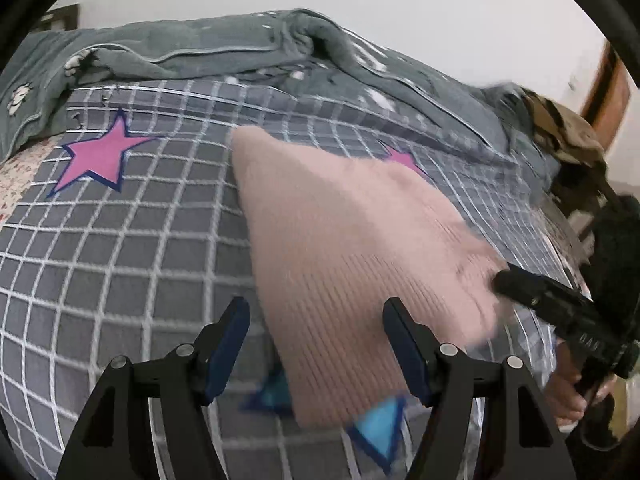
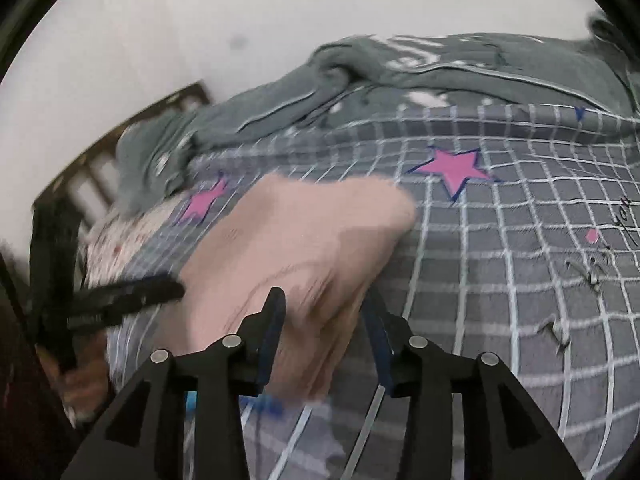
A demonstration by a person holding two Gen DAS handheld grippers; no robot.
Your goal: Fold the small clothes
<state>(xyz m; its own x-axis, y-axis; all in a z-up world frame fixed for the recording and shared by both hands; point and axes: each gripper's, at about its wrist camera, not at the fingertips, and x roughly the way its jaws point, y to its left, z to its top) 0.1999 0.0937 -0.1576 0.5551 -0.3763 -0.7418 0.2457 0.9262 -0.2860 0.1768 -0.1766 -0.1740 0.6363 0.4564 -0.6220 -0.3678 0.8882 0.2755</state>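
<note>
A pink ribbed knit garment [image 1: 344,248] lies on the grey checked bed sheet [image 1: 120,248], blurred by motion. My left gripper [image 1: 316,316] is open, its fingers apart over the garment's near left edge, holding nothing. My right gripper [image 2: 326,320] has its jaws partly apart with pink cloth [image 2: 304,240] bunched between them; whether the pads pinch it is unclear. The right gripper also shows in the left wrist view [image 1: 540,296] at the garment's right edge. The left gripper shows in the right wrist view [image 2: 132,296] at the garment's left edge.
A rumpled grey-green quilt [image 1: 192,52] lies along the far side of the bed. Pink stars [image 1: 102,152] and blue triangles [image 1: 380,428] are printed on the sheet. A wooden bed frame [image 2: 80,168] stands at the left in the right wrist view. A camouflage cloth [image 1: 560,128] lies at the far right.
</note>
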